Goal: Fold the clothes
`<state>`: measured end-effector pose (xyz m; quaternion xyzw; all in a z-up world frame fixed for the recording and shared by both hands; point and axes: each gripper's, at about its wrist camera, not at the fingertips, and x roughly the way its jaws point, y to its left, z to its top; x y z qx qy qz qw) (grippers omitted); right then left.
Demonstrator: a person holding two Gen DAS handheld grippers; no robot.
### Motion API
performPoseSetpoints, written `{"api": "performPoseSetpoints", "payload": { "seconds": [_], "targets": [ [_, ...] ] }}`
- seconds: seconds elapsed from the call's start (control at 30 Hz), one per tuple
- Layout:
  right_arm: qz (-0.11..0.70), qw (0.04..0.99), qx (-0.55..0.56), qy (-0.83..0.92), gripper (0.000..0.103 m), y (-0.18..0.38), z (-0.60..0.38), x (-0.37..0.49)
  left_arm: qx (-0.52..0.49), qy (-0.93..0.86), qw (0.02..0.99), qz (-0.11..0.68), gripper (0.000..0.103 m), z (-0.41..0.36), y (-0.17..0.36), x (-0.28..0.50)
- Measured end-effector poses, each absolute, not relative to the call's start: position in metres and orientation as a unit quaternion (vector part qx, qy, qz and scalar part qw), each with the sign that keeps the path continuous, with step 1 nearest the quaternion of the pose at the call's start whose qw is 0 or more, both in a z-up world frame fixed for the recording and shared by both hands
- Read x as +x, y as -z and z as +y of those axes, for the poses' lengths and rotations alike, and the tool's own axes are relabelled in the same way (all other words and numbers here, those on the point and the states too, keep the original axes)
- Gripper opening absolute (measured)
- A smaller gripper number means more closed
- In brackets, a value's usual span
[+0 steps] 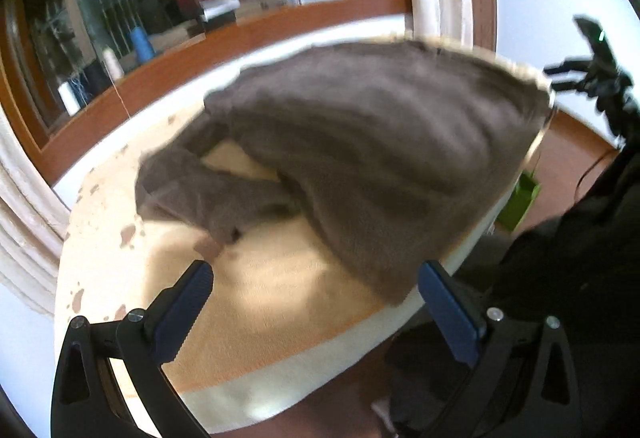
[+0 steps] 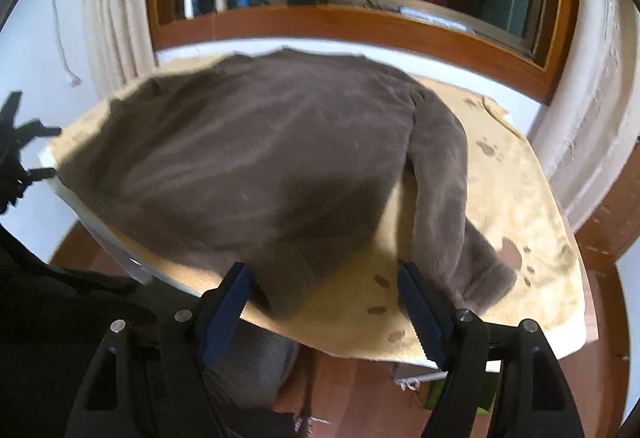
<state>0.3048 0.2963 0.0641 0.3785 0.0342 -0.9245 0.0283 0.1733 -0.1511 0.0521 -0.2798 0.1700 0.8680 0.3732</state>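
A brown-grey fleece sweater (image 1: pixel 372 146) lies spread on a table covered with a cream blanket (image 1: pixel 260 290). One sleeve (image 1: pixel 200 194) is bent across the blanket on the left. My left gripper (image 1: pixel 316 278) is open and empty above the table's near edge, just short of the hem. In the right wrist view the sweater (image 2: pixel 256 154) fills the table, its sleeve (image 2: pixel 444 198) running down the right side. My right gripper (image 2: pixel 324 278) is open and empty at the near edge, close to the hem and cuff.
The blanket (image 2: pixel 532 198) has brown paw prints. A wood-framed window (image 2: pixel 360 22) and cream curtains (image 2: pixel 116 18) stand behind the table. A black stand (image 1: pixel 596 66) is at the right, a green box (image 1: pixel 520 202) on the red-brown floor.
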Motion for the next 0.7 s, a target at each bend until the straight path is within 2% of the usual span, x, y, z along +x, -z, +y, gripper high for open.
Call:
{"api": "performPoseSetpoints", "payload": {
  "seconds": [0.2,0.5,0.7],
  "targets": [
    [-0.018,0.065,0.319,0.945,0.078,-0.093,0.296,0.283,-0.262,-0.869,0.413,0.08,0.103,-0.161,-0.081,0.159],
    [-0.045,0.148,0.404,0.901,0.078,-0.036,0.267,0.2,-0.381,-0.836,0.393,-0.04,0.103,-0.152,-0.016,0.083],
    [-0.073,0.121,0.437,0.888,0.078,-0.009,0.296,0.199,-0.434,-0.813,0.373,-0.107,0.103,-0.156,0.015,0.046]
  ]
}}
